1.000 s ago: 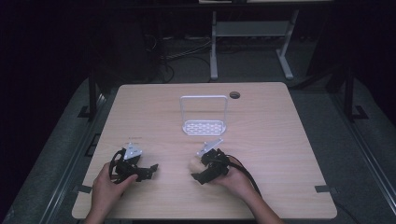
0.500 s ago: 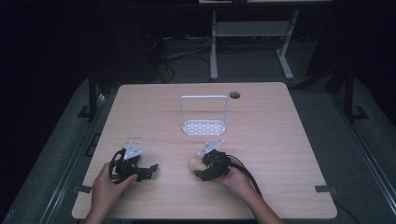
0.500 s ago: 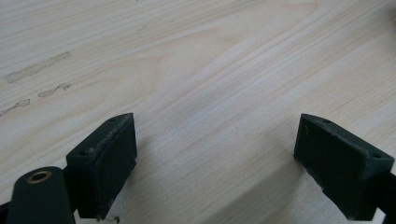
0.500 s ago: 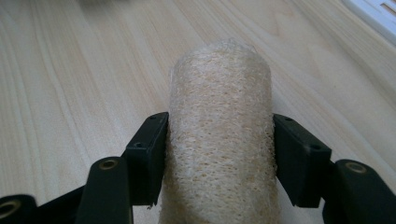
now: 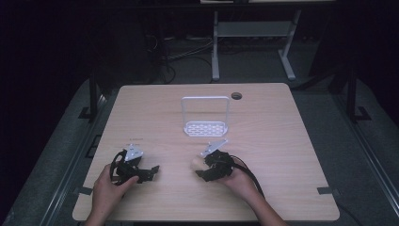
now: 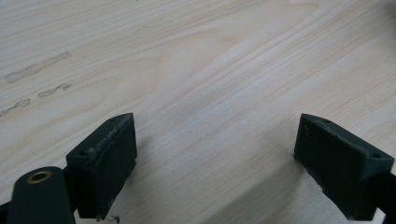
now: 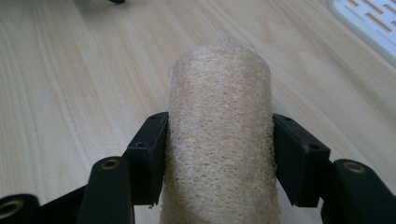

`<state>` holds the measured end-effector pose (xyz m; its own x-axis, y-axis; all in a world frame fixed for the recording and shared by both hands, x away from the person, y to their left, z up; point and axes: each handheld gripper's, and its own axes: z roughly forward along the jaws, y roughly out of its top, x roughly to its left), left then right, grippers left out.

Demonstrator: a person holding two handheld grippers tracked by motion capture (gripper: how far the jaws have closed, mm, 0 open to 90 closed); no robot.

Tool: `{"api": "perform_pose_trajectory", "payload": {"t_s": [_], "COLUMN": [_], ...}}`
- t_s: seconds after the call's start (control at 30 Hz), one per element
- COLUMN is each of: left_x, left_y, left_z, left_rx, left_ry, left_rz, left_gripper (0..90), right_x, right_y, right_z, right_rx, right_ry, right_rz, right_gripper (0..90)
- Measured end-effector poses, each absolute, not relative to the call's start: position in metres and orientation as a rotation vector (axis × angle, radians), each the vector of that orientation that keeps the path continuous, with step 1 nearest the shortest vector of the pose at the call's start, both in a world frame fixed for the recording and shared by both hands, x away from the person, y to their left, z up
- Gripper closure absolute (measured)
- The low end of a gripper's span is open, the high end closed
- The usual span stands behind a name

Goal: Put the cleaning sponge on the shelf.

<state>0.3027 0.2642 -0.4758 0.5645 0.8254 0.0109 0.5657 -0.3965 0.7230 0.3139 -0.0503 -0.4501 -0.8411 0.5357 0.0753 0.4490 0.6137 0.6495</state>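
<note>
1. Loofah roll [image 7: 219, 135]: pale tan, coarse fibrous mesh, cylinder with a rounded end. It sat pinched between the right gripper's [image 7: 219, 154] two black pads, one on each side, its rounded end poking past the tips. In the high view the loofah roll [image 5: 197, 163] showed as a small pale lump at the gripper's left end, low over the desk [image 5: 282, 155], near the front edge, a bit right of centre.
2. Right gripper [image 5: 207, 165]: jaws had just been closing, loofah between them; pads pressed against its sides. Black blocky pads, brass-coloured rivets at the linkage. Grey three-cornered plate on top, black cable trailing back along the forearm.
3. Left gripper [image 6: 215, 163]: jaws spread wide, bare wood between them. Pads are matte black rectangular blocks, edges scuffed. In the high view the left gripper [image 5: 150, 172] lay near the front-left part of the desk, tips pointing toward the right one, well apart from it.
4. Desk: light wood-grain laminate, rounded corners. A few faint smear marks on the surface in the left gripper view.
5. White rack [image 5: 205, 117]: flat perforated base with an upright rectangular wire hoop, at desk centre, behind the right gripper and apart from it. Its slotted corner showed at top right of the right gripper view.
6. Round dark grommet hole [image 5: 236, 96] near the back edge, right of the rack.
7. Nothing lay between the grippers and the rack.
</note>
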Motion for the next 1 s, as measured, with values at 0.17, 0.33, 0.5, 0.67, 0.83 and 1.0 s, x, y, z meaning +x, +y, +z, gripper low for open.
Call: {"api": "perform_pose_trajectory", "payload": {"t_s": [0.17,0.33,0.5,0.67,0.83,1.0], "left_x": [0.303,0.303,0.303,0.303,0.303,0.303], "left_y": [0.264,0.264,0.264,0.264,0.264,0.264], "left_z": [-0.476,-0.476,-0.476,-0.476,-0.476,-0.476], "left_rx": [2.114,2.113,2.110,2.109,2.108,2.109], "left_ry": [1.109,1.109,1.111,1.111,1.112,1.111], "left_rz": [0.488,0.488,0.488,0.488,0.489,0.488], "left_gripper": [12.5,12.5,12.5,12.5,12.5,12.5], "right_x": [0.315,0.317,0.319,0.321,0.324,0.328], "right_y": [-0.053,-0.055,-0.058,-0.060,-0.062,-0.065], "right_z": [-0.448,-0.445,-0.443,-0.441,-0.438,-0.436], "right_rx": [0.837,0.845,0.852,0.855,0.873,0.879], "right_ry": [2.695,2.680,2.669,2.658,2.639,2.621], "right_rz": [1.046,1.051,1.056,1.053,1.058,1.069], "right_gripper": [40.8,40.9,40.9,40.9,40.9,41.0]}}
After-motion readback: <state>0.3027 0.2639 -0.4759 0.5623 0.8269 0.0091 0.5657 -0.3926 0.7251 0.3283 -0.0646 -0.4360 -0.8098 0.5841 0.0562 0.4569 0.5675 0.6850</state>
